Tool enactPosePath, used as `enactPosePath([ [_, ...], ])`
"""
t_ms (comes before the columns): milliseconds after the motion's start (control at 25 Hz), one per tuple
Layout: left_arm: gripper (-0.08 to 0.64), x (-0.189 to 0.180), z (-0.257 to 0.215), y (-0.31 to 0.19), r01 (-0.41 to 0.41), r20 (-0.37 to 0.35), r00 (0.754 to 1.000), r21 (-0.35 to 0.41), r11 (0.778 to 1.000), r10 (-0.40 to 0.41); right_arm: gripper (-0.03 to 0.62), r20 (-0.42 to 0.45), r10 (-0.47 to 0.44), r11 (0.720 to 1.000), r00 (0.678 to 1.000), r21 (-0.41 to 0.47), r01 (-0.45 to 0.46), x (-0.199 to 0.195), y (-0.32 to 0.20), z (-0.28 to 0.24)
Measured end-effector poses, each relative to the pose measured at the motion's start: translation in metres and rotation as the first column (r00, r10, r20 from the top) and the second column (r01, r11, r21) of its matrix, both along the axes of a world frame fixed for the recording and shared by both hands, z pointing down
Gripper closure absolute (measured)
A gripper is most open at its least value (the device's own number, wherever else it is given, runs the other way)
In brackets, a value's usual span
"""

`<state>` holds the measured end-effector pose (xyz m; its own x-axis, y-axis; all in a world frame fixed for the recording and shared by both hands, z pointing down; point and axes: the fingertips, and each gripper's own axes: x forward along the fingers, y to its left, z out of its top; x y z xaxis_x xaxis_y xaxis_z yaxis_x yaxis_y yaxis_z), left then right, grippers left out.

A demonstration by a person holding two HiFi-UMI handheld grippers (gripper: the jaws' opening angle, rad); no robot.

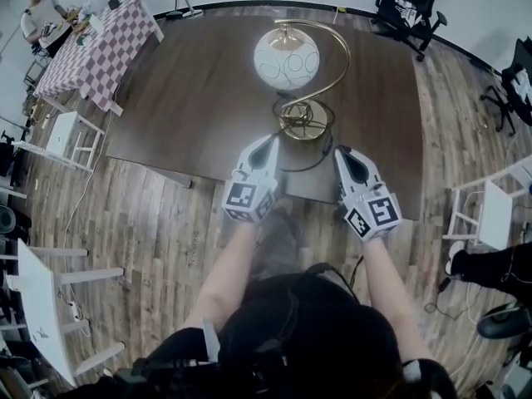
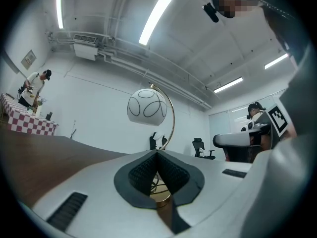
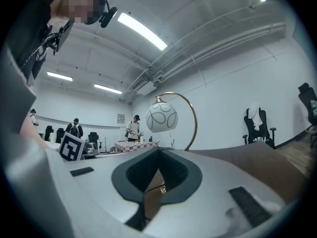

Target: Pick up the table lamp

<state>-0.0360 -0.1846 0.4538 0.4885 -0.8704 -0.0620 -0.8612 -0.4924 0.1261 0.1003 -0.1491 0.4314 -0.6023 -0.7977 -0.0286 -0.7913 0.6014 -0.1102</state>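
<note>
a: from overhead, the table lamp (image 1: 288, 60) stands untouched on the dark table (image 1: 183, 98), so nothing's lifted yet.

b: and the claws?

a: the left gripper (image 1: 271, 143) and right gripper (image 1: 342, 153) sit over the table's near edge. they point toward the lamp's gold base, one to each side, near it but apart.

b: left gripper view?

a: jaws pressed together, nothing between them. the globe hangs ahead and above. a bit of gold past the tips is probably the base, hard to be sure.

b: right gripper view?

a: closed and empty too, lamp ahead, slightly right. opening, reaching, gripping and lifting are all left, i'd say.
</note>
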Motion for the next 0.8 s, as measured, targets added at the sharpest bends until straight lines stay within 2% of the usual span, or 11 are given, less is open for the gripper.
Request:
enactPosePath([
  [400,0.557,-0.001,0.018,-0.046,-0.026,0.01,1.0,-0.008,1.0,0.026,0.583,-0.004,-0.01,1.0,1.0,-0.008,0.009,-0.009,-0.052,0.001],
  [520,0.535,0.002,0.022,-0.055,-0.043,0.01,0.999,-0.009,0.999,0.044,0.583,-0.007,-0.009,1.0,1.0,-0.008,0.009,-0.009,-0.065,0.002],
  [640,0.533,0.002,0.029,-0.067,-0.053,0.014,0.998,-0.022,0.998,0.053,0.558,-0.006,-0.014,1.0,1.0,-0.008,0.014,-0.009,-0.077,0.0],
  [680,0.503,0.002,0.031,-0.072,-0.055,0.016,0.998,-0.03,0.998,0.055,0.558,-0.007,-0.016,1.0,1.0,-0.007,0.016,-0.009,-0.081,-0.001],
  [800,0.472,0.004,0.043,-0.083,-0.061,0.026,0.998,-0.055,0.997,0.063,0.558,-0.012,-0.01,1.0,1.0,-0.007,0.01,-0.009,-0.089,0.0],
])
